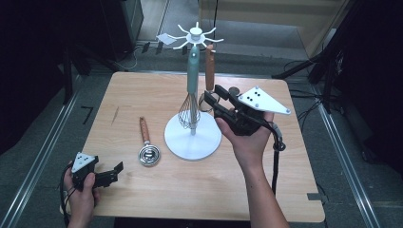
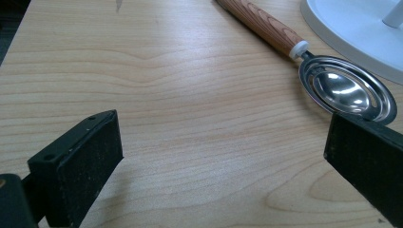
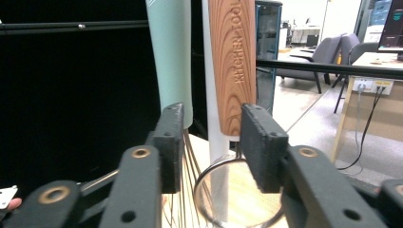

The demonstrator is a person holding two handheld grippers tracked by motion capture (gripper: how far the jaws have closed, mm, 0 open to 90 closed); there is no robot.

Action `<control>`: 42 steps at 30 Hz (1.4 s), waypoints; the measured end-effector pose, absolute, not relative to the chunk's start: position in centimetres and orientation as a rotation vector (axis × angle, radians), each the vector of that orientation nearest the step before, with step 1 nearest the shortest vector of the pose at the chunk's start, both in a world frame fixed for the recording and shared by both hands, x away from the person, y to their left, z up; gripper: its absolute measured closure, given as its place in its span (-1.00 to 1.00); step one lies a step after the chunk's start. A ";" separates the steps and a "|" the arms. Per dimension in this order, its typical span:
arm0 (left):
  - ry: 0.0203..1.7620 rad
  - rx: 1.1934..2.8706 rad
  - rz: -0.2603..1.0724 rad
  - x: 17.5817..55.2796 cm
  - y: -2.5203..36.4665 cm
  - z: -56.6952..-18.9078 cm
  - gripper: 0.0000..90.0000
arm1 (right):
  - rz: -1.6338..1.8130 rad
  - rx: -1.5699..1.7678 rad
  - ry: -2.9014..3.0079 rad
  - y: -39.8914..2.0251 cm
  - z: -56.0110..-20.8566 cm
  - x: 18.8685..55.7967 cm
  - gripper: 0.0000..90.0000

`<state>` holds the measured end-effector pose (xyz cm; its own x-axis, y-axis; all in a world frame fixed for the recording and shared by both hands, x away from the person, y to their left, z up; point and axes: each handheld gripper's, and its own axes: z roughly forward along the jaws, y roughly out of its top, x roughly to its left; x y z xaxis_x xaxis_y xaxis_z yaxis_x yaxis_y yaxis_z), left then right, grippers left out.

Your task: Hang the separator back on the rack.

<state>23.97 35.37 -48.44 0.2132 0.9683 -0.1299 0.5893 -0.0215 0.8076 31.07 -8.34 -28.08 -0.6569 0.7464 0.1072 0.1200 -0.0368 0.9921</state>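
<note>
A white utensil stand (image 1: 192,138) rises from the middle of the table. From its top hooks hang a whisk with a teal handle (image 1: 192,71) (image 3: 168,52) and a wooden-handled utensil (image 1: 209,71) (image 3: 233,61) with a metal ring at its lower end. My right gripper (image 1: 216,98) (image 3: 211,142) is held up at the hanging utensil's lower end. Its jaws stand apart on either side of that end without pressing on it. A wooden-handled metal spoon (image 1: 147,142) (image 2: 347,90) lies on the table left of the stand. My left gripper (image 1: 113,174) (image 2: 223,142) rests open near the front left corner.
The light wooden table (image 1: 157,190) has bare room in front of the stand and along its left half. The stand's round base (image 2: 361,28) lies just past the spoon's bowl. Dark equipment and cables surround the table on the floor.
</note>
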 end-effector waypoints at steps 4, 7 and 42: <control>1.470 1.705 0.612 24.0 35.4 -48.4 -1.00 | 1.724 0.910 1.742 -8.5 -27.9 31.2 0.77; 1.470 1.707 0.612 24.0 35.4 -48.4 -1.00 | 1.706 0.913 1.702 -8.6 -27.6 31.4 0.98; 1.467 1.708 0.606 24.0 35.4 -48.4 -1.00 | 1.784 0.808 1.536 -8.1 -22.2 33.3 1.00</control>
<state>24.02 35.36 -48.45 0.2173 0.9669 -0.1338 0.5903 -0.0209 0.8069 33.35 -8.10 -22.24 -0.6054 0.7948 0.0429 -0.0758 -0.1112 0.9909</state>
